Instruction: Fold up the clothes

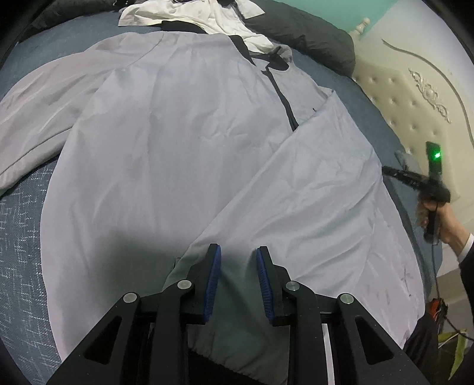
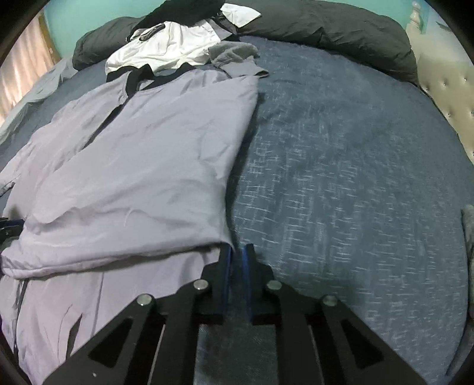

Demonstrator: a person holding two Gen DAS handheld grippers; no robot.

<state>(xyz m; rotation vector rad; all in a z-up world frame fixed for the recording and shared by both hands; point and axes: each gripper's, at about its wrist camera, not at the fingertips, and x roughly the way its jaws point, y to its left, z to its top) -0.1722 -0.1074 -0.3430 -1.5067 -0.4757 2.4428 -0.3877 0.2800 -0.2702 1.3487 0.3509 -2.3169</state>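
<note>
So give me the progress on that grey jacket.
Done: the grey jacket lies flat on the bed, its right side folded over the front. In hand: nothing; left gripper open above it. Left: other sleeve, final folds, white garment.

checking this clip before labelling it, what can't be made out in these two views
- Left wrist view: the grey jacket hem near the camera is covered by the left gripper frame.
- Left wrist view: the right gripper is small at the edge; its fingers are unclear.
- Right wrist view: the right gripper tips are blurred; any grip on the jacket edge is unclear.
- Both views: the white garment is crumpled; its type is unclear.
</note>
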